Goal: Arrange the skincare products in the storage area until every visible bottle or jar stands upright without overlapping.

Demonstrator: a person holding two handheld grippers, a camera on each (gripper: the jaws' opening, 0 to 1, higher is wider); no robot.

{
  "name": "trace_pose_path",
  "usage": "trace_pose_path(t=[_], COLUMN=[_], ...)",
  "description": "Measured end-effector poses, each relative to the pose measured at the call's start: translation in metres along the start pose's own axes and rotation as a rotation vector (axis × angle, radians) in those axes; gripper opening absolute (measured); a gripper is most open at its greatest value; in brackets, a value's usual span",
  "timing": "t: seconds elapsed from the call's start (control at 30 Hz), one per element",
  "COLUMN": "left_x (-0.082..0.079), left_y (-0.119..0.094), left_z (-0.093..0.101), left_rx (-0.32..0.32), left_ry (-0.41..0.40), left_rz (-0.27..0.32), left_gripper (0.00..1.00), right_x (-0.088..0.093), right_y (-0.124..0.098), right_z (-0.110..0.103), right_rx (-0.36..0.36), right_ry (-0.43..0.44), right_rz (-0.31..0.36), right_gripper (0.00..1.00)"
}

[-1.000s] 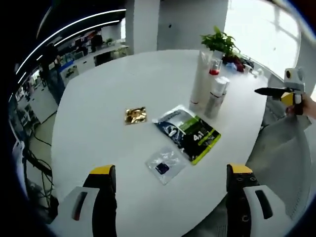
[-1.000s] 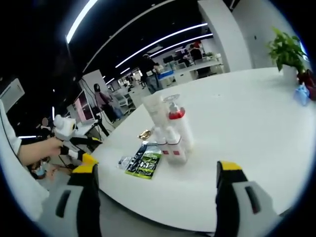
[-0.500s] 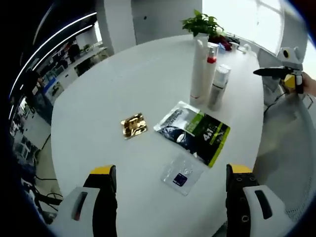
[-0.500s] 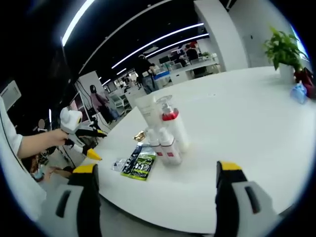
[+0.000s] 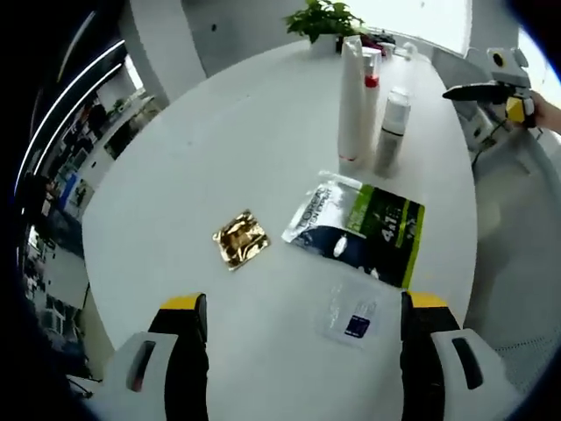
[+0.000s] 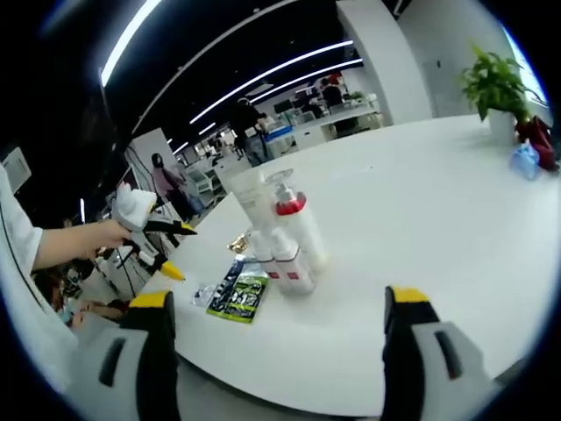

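left gripper view: the left gripper hangs over the near edge of a round white worktop, its fingers wide apart with nothing between them. just past the fingers lie three flat things: a gold sachet, a green and black pouch and a small clear packet close to the worktop's near edge. farther in, three bottles stand upright in a tight group: a tall white tube, a red-collared pump bottle right behind it, and a short grey-capped bottle just beside them. a plant stands at the far edge. the worktop's left half is open white surface out to its rim. at the upper right, off the worktop's edge, the right gripper shows with a hand on it.

right gripper view: the right gripper's fingers are spread wide, empty, below the worktop's near edge. the bottles stand in a cluster near the left edge, touching or nearly so; the pouch and packet lie beside them at the rim. to their right a broad stretch of bare surface runs to the plant and small items at the far right edge. the left gripper is held off the left edge, its fingers parted.
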State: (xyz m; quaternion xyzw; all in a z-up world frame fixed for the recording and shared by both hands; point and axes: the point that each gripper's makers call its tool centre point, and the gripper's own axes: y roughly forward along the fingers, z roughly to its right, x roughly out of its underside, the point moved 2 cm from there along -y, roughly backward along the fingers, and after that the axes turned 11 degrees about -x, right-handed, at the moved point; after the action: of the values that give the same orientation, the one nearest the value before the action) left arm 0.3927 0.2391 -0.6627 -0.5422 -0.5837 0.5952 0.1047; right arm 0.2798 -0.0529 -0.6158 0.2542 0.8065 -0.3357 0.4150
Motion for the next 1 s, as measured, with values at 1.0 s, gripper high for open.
trace_pose_path(t=[1.0], left_x=[-0.02], left_y=[0.069], left_z=[-0.036], left_rx=[0.124], left_ry=[0.307], left_rz=[-0.04], left_gripper=[0.76], right_x=[-0.008], right_y=[0.01], right_z=[0.022], right_rx=[0.037], right_ry=[0.036], right_rz=[-0.014], right_gripper=[1.0])
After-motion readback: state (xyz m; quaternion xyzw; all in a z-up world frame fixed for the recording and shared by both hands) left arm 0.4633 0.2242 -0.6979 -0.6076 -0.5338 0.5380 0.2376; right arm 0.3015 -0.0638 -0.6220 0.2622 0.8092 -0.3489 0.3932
